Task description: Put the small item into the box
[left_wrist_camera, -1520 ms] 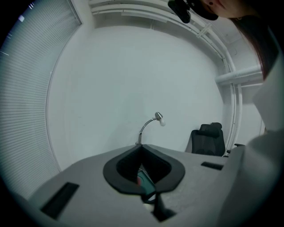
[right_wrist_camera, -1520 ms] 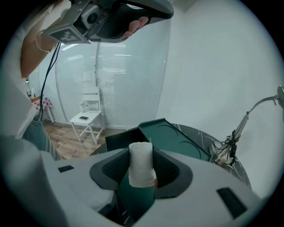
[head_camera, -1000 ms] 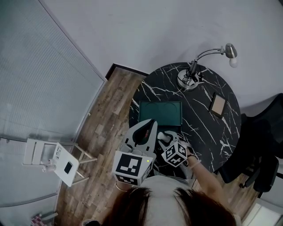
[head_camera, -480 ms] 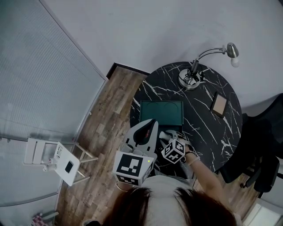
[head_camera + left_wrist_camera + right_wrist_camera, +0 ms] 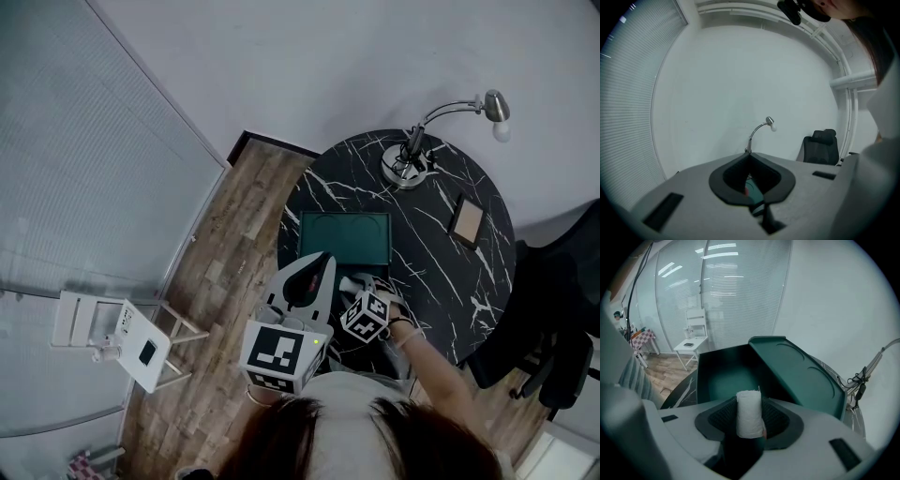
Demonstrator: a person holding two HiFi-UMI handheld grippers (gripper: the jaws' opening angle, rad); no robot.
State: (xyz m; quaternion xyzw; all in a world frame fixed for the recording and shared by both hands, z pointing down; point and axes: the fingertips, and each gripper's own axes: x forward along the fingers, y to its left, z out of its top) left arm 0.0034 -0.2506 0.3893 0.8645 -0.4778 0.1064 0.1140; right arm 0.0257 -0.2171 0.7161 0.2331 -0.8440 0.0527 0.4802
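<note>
**R gripper** (image 5: 750, 404): jaws stand wide but are clamped on 1 small white roll (image 5: 748, 416), which sits upright between the pads with its top clear of the tips. Grip looks the same as a sec ago.

**Change:** in the head view the R gripper (image 5: 359, 284) has sunk and tilted nose-down toward the near edge of the green box (image 5: 343, 240). It was higher and further back 1 sec ago.

**Roll:** still in the jaws, not yet in the box. From the R gripper view the box cavity (image 5: 726, 376) lies straight ahead and below, with the lid (image 5: 797, 371) standing open to the right.

**L gripper** (image 5: 751, 157): jaws closed to the tip, nothing gripped. It hovers just left of the box (image 5: 319, 262), no shift noted.

**Surroundings:** black marble table (image 5: 441, 272) with a desk lamp (image 5: 412, 159) at the far side, well clear of the work.

**Assessment:** approach approx. done. The remaining step is likely a short advance over the rim, then release. Risk: the roll could clip the near wall if let go too early.
</note>
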